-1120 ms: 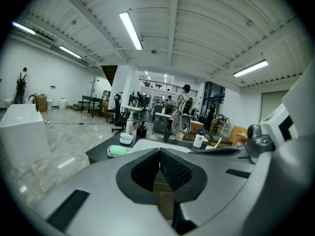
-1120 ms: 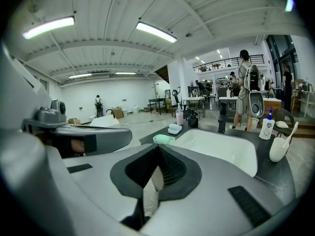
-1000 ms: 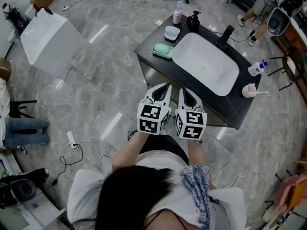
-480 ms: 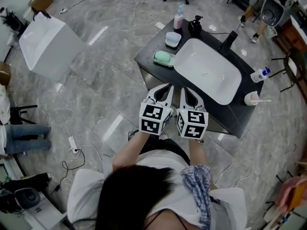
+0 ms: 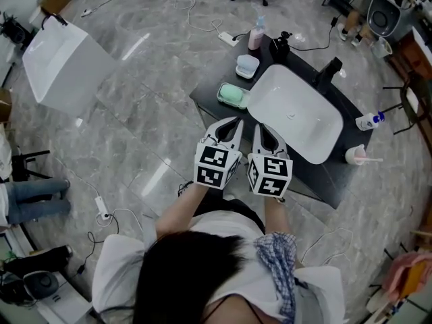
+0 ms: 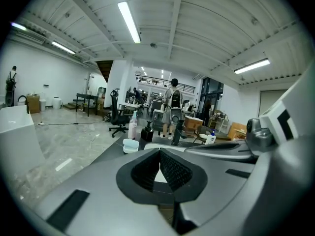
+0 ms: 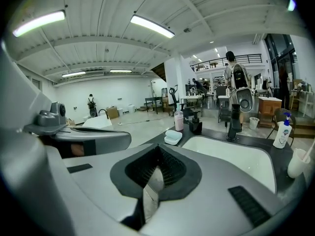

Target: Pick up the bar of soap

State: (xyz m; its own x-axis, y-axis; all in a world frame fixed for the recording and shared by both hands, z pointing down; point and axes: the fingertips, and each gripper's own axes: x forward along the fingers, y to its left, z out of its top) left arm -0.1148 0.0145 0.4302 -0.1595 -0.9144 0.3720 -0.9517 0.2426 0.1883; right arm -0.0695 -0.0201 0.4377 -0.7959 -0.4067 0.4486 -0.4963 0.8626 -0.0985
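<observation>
Soap bar [image 5: 233,94]: a pale green rounded block that appears to lie in a shallow tray of the same colour, on the dark surface [image 5: 317,181], just beside the left end of the sink basin [image 5: 293,113].
Neighbours: a pale lidded box [image 5: 247,65] stands near the bar, further along the basin's left end. A pink bottle [image 5: 256,34] and a black pump dispenser [image 5: 279,46] stand at the basin's far-left corner.
Left tongs [image 6: 159,149]: pressed together with nothing between them, held well short of the basin on its near side.
Right tongs [image 7: 158,146]: likewise pressed together and empty, side by side with the left pair.
Stage: approach only; neither pair is over the bar yet, and either would have to spread before it could take hold.
Expected handling: probably light and stiff. The surface looks smooth, so it is likely to be slippery if damp and to squirt out under a hard or off-centre squeeze.
Suggested hold: across the short width at mid-length, where the sides run most nearly parallel, with the pads coming from above to clear the tray's rim.
Uncertain: whether the bar is wet or stuck to the tray cannot be told at this size.
</observation>
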